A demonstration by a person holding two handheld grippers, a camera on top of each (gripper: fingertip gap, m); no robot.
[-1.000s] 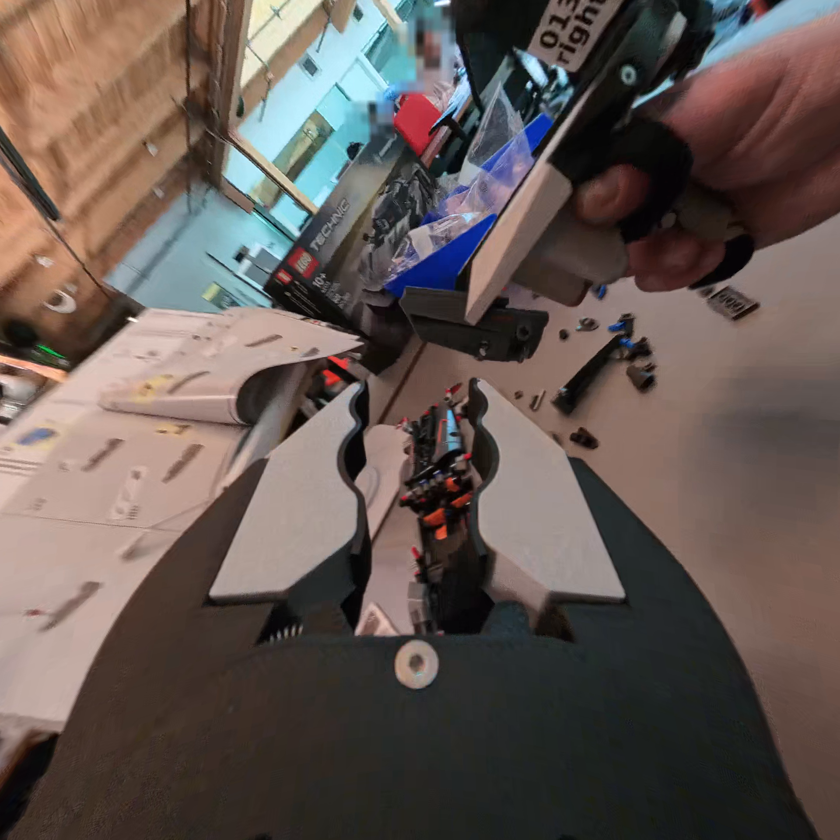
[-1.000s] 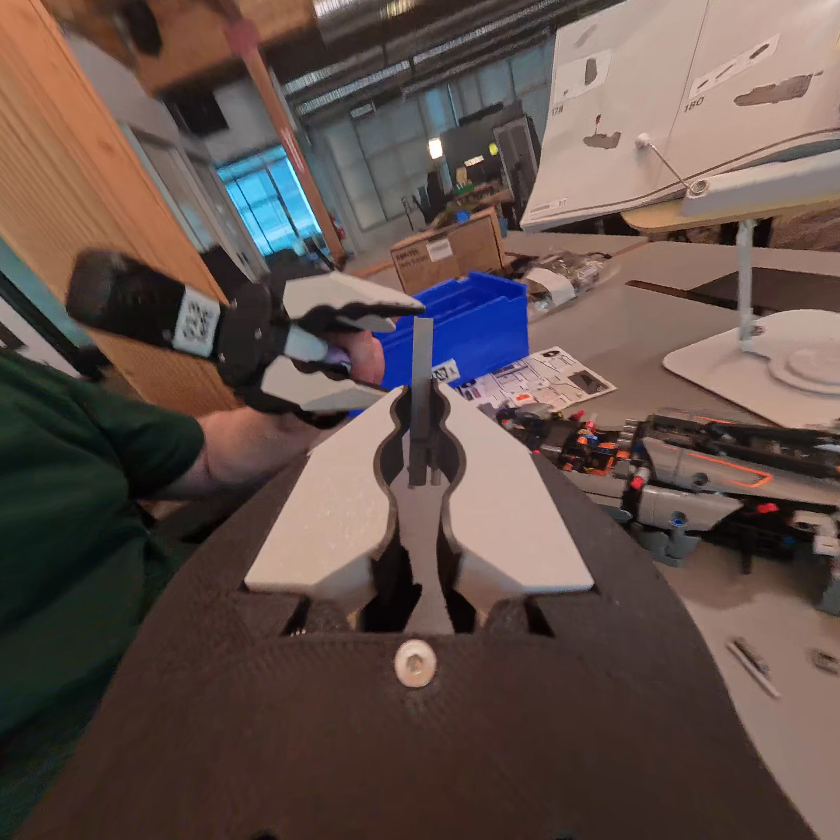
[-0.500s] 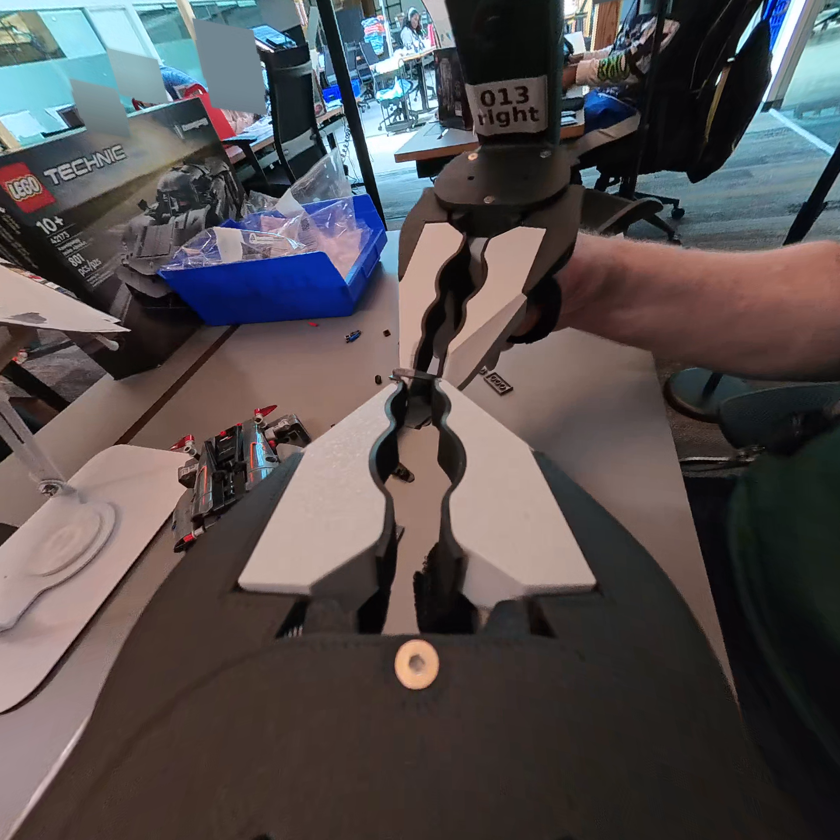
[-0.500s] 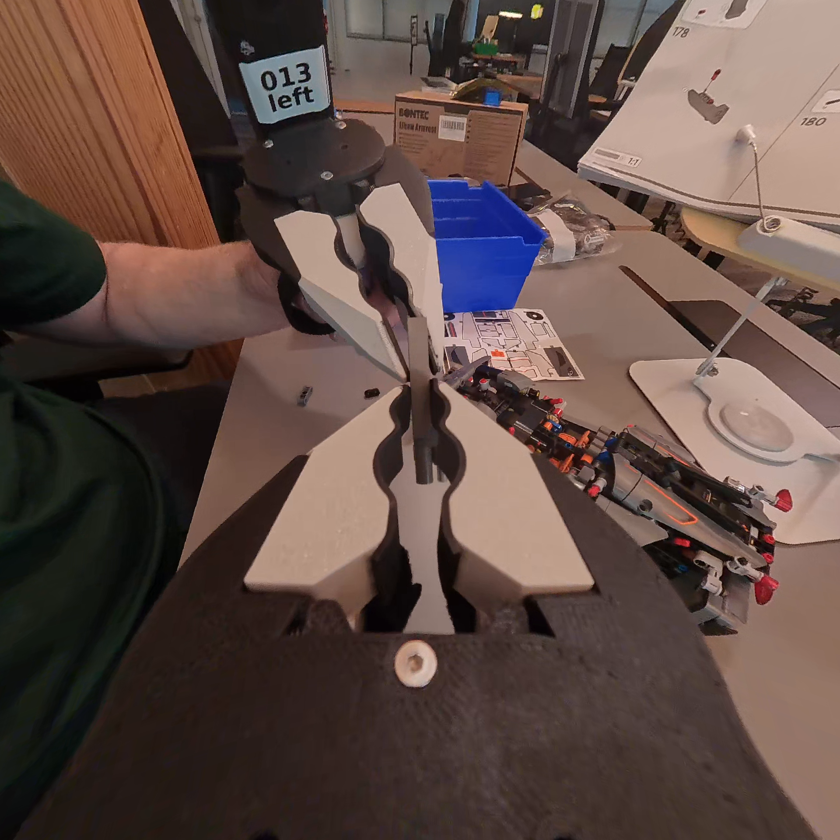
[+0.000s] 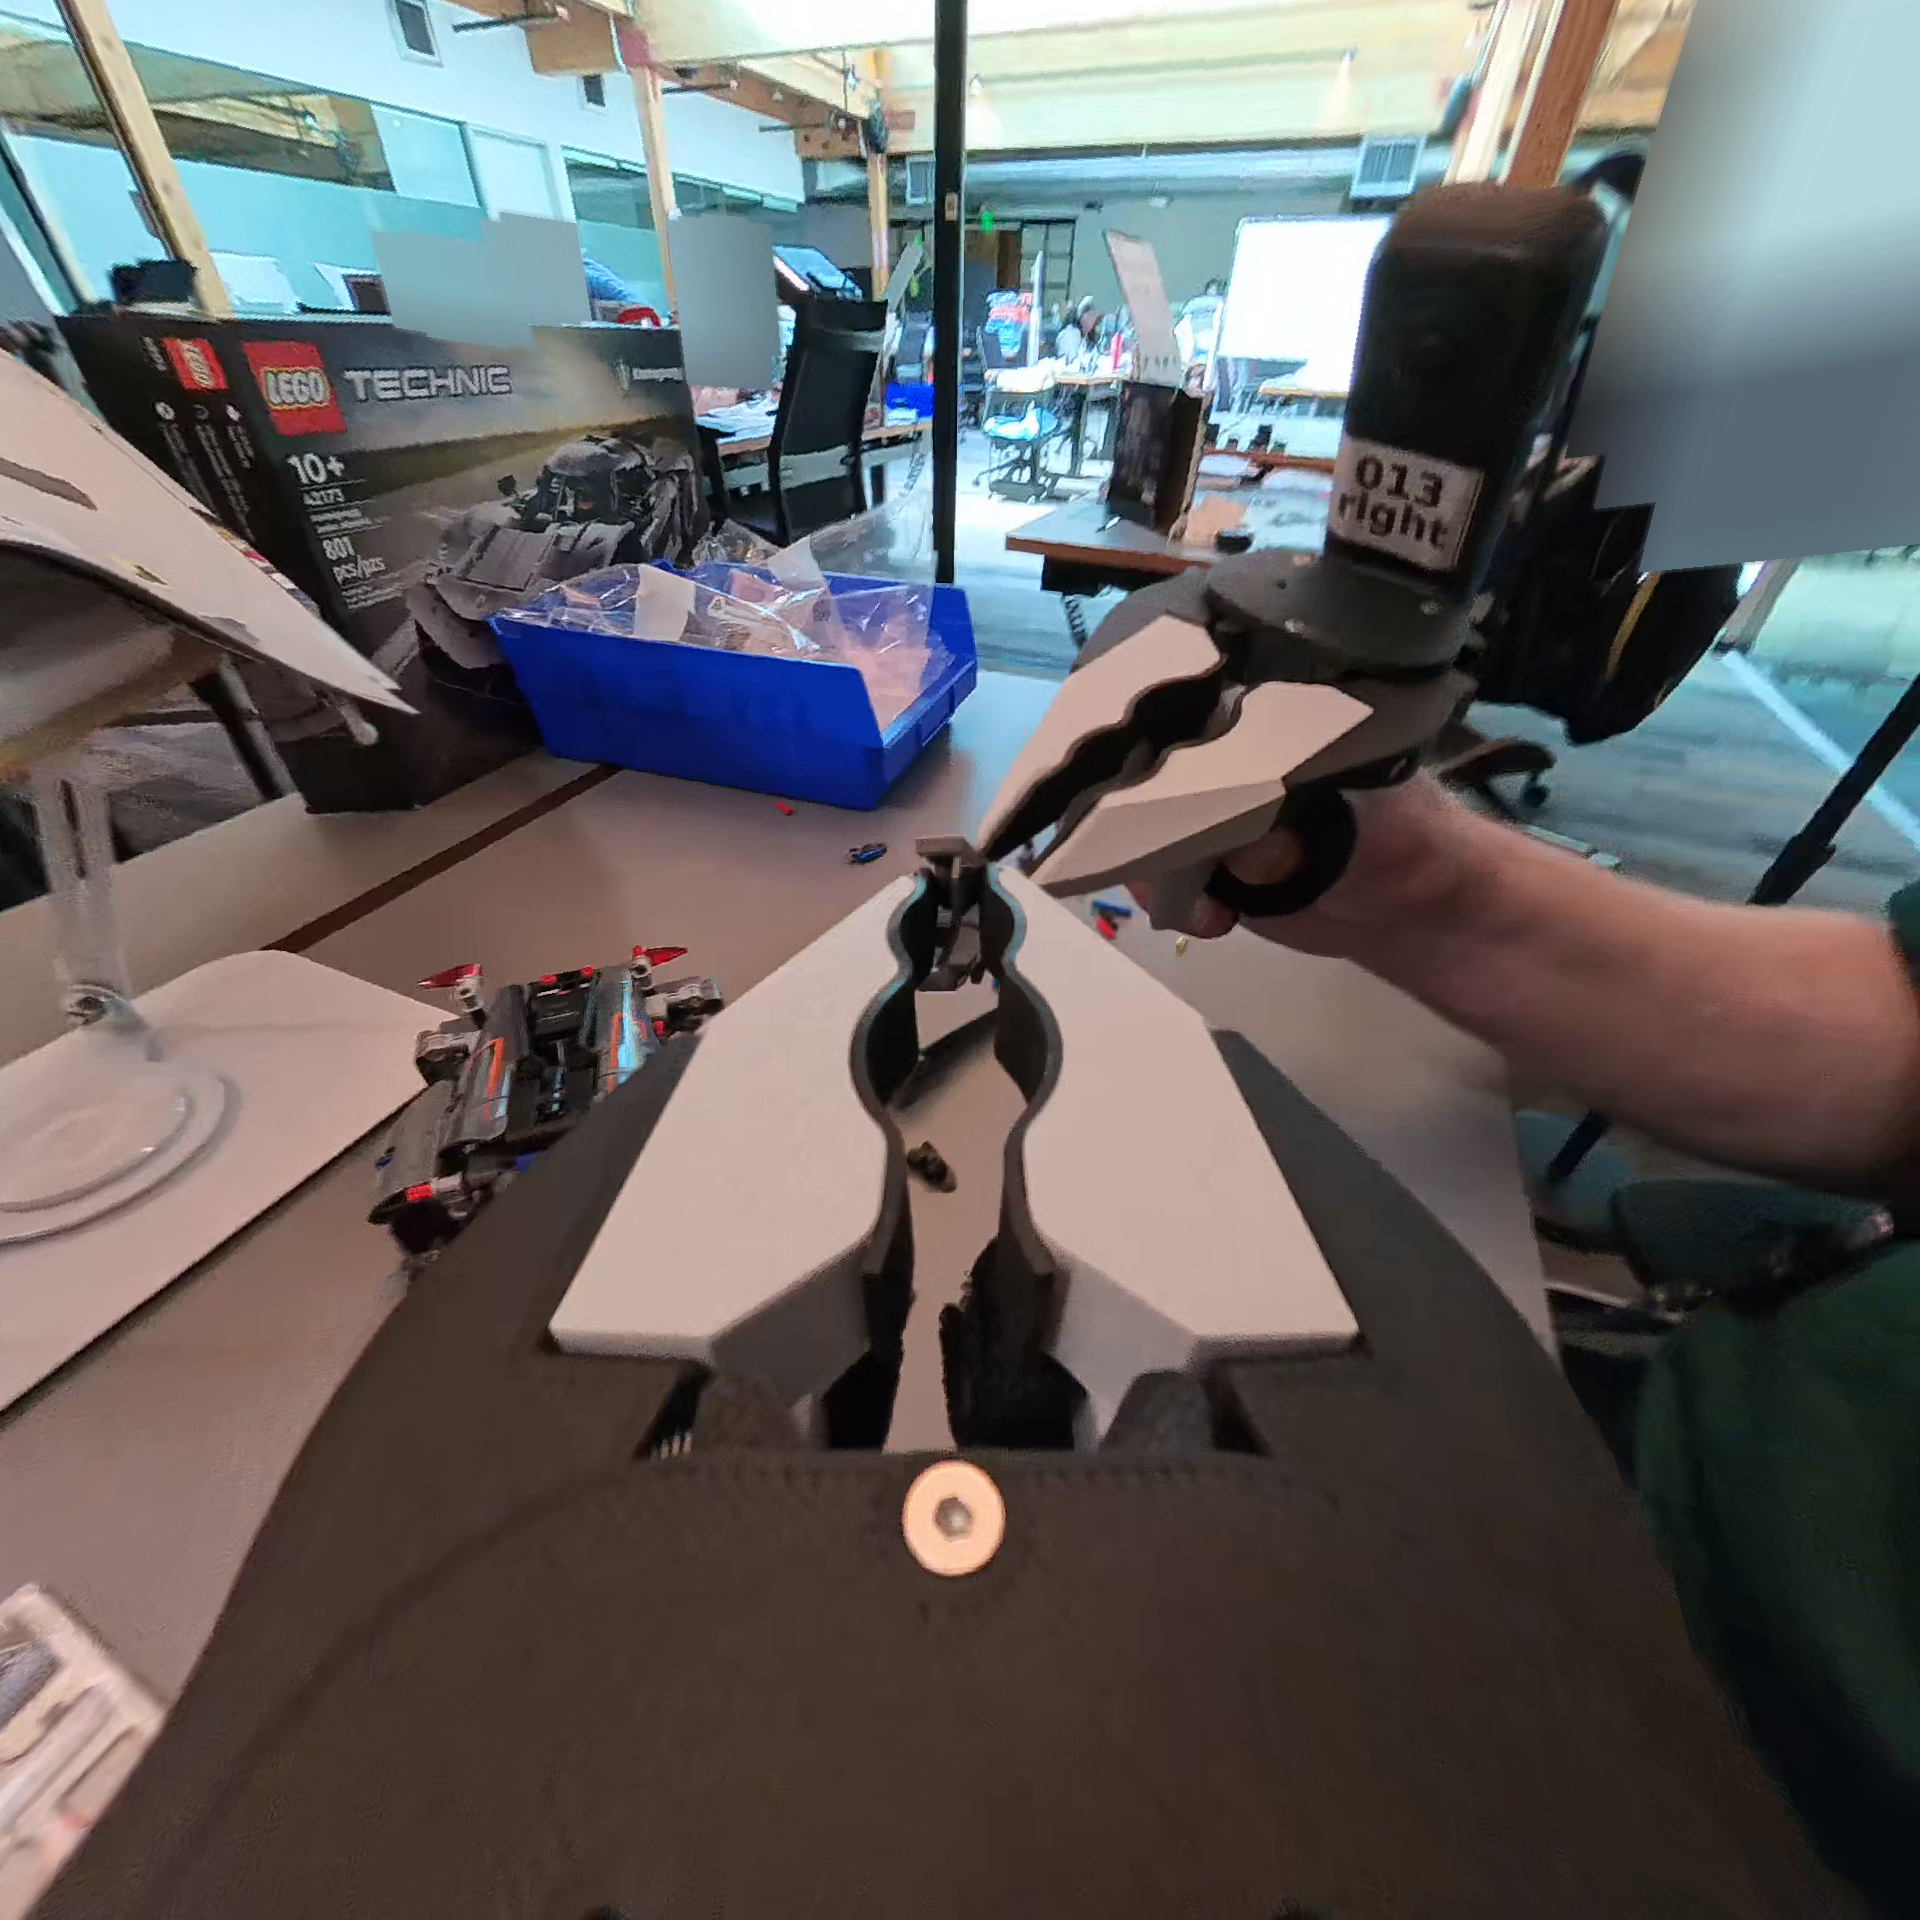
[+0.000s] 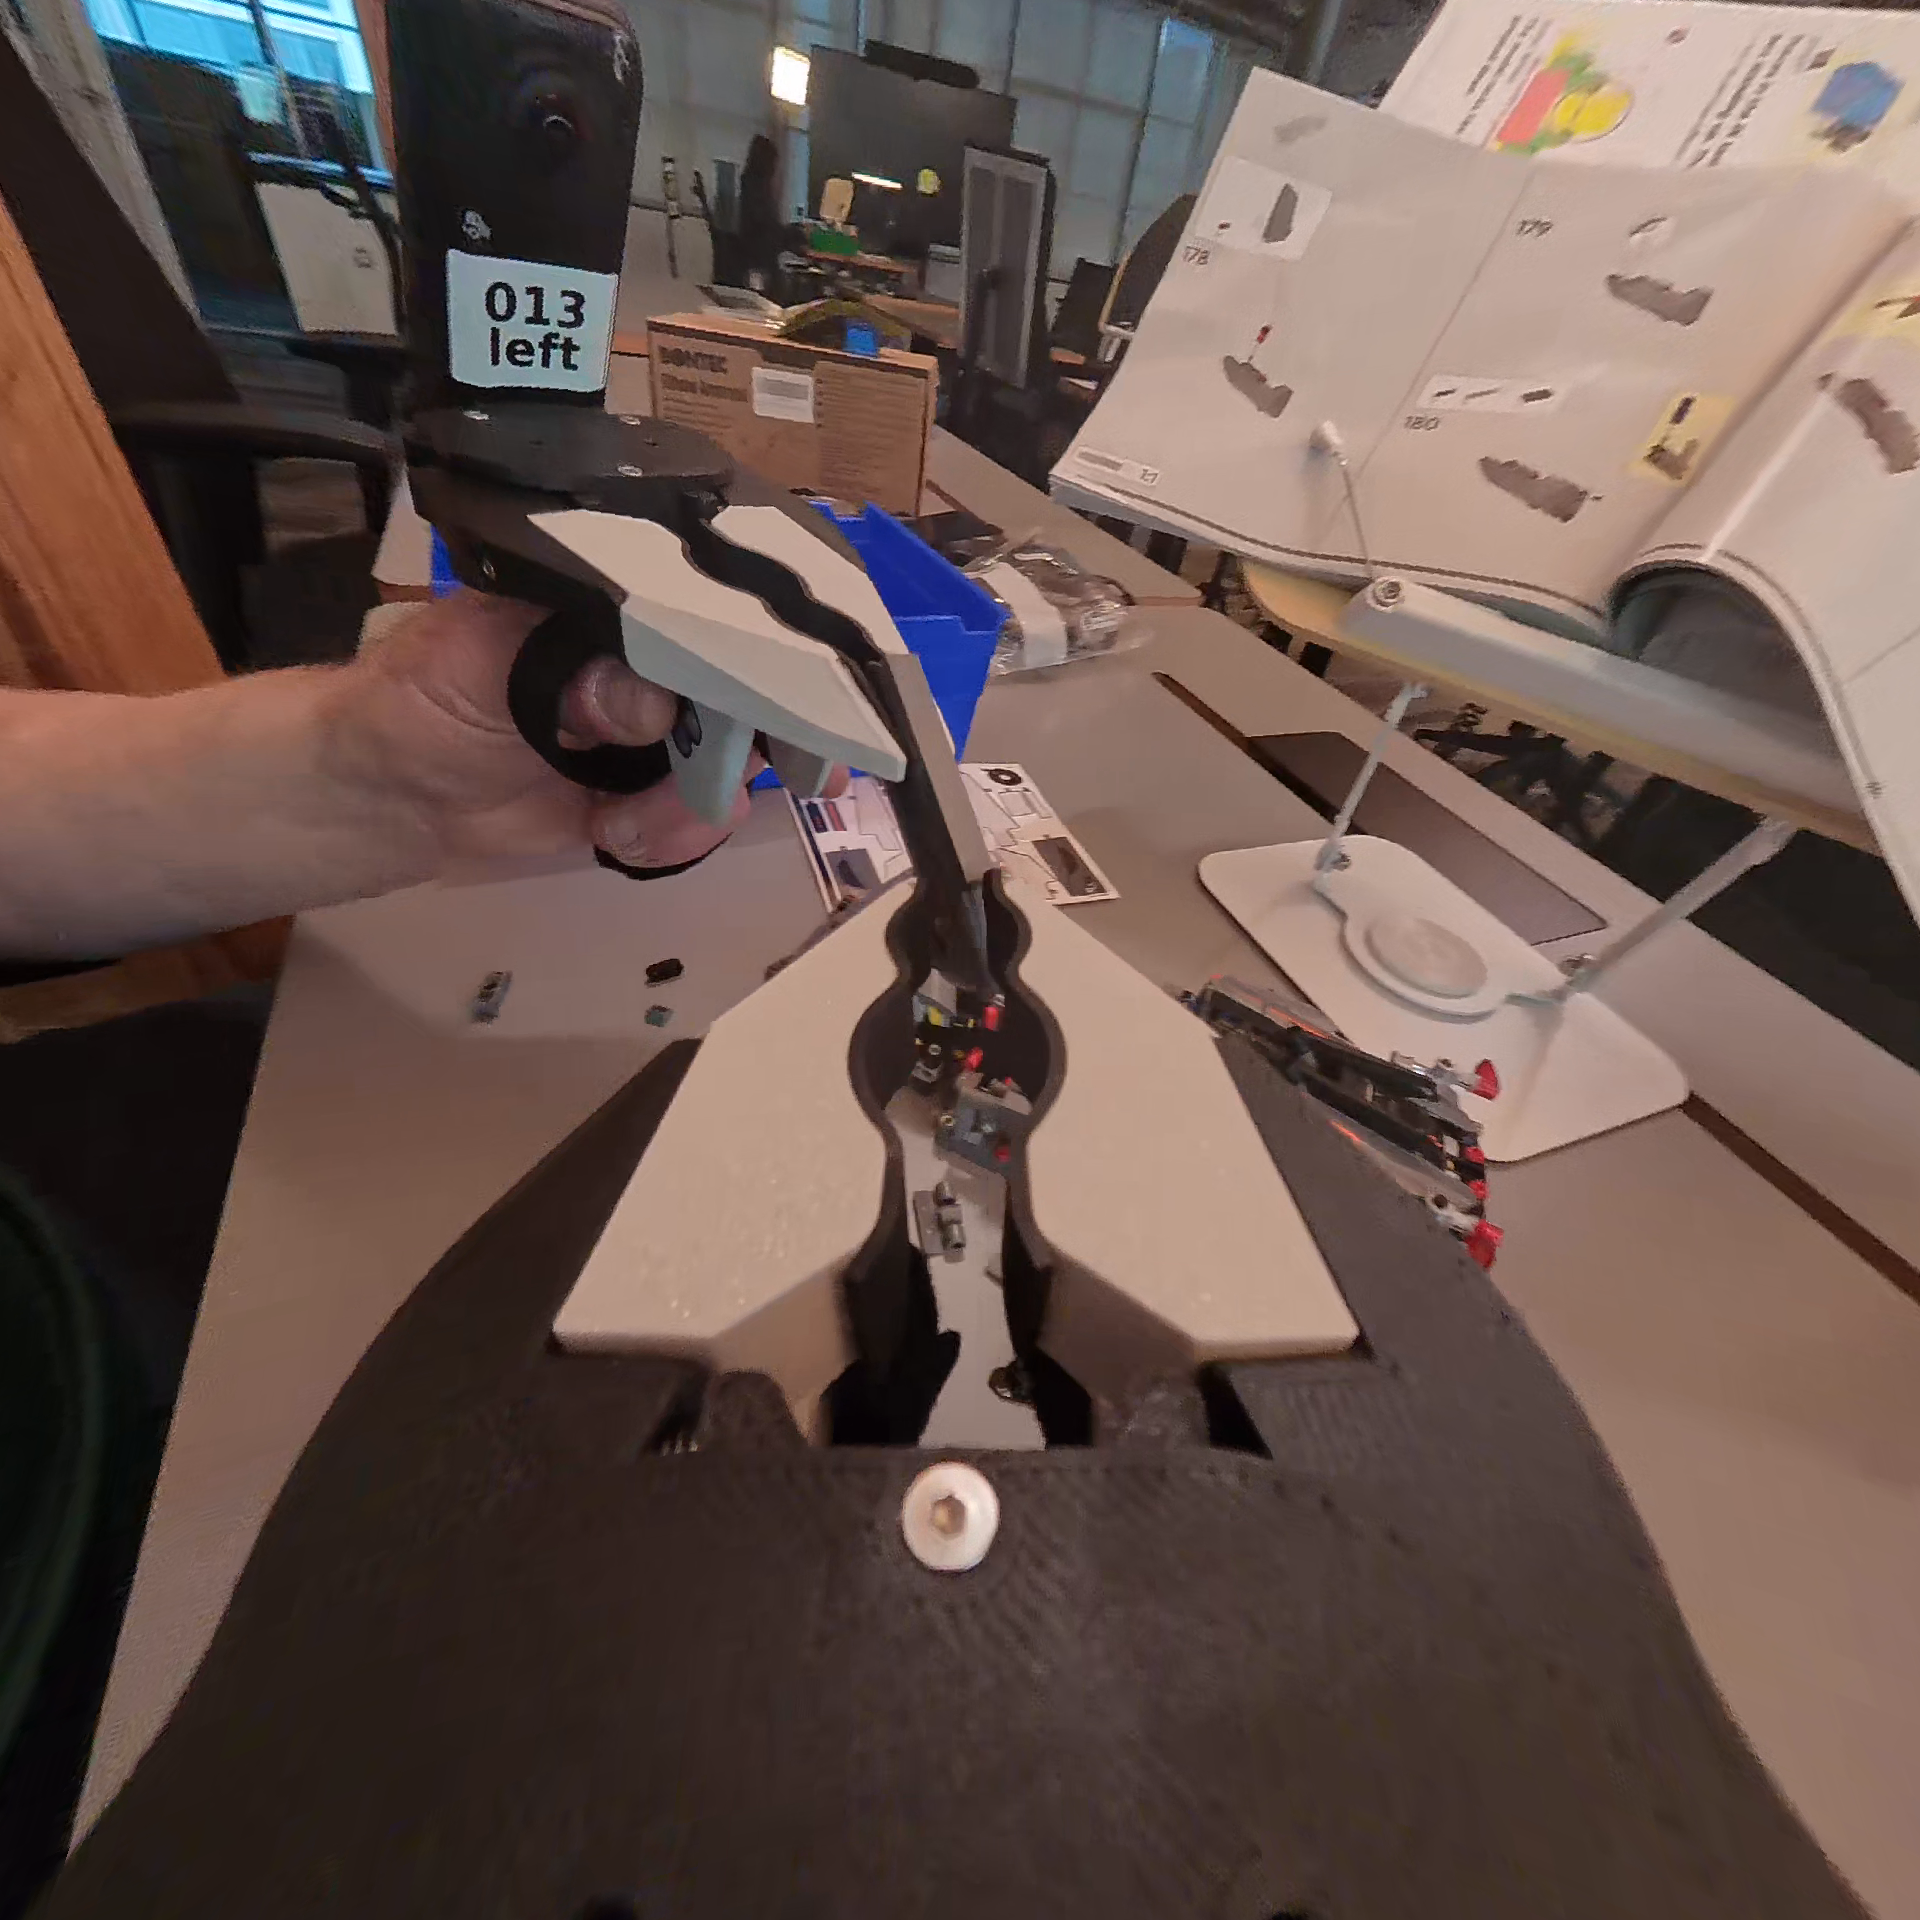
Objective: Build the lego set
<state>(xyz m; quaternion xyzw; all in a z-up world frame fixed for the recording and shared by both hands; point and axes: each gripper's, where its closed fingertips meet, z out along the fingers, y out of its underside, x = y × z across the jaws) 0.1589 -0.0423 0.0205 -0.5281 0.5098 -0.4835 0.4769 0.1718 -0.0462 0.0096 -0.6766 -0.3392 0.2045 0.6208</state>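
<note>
A small grey lego piece (image 5: 948, 914) sits between the tips of my left gripper (image 5: 951, 904), whose jaws are closed on it. My right gripper (image 5: 992, 844) comes in from the upper right, and its closed tips touch the top of the same piece. In the right wrist view, my right gripper (image 6: 961, 904) pinches the dark grey piece (image 6: 971, 935), and the left gripper (image 6: 961, 881) reaches down from the upper left to the same spot. Both are held above the table. The part-built black, grey and red lego model (image 5: 540, 1070) lies on the table, and it also shows in the right wrist view (image 6: 1351, 1091).
A blue bin (image 5: 727, 717) with plastic bags and the lego box (image 5: 416, 468) stand at the back. The open instruction book (image 6: 1507, 364) rests on a stand with a white base (image 6: 1455, 997). A sticker sheet (image 6: 1039, 842) and loose small pieces (image 6: 488, 992) lie on the table. My two grippers' fingertips are within a few centimetres of each other.
My left gripper has swung away from the model to meet the right gripper. Its tips have closed around the grey piece that the right gripper held up. Both grippers have since tilted sideways.
</note>
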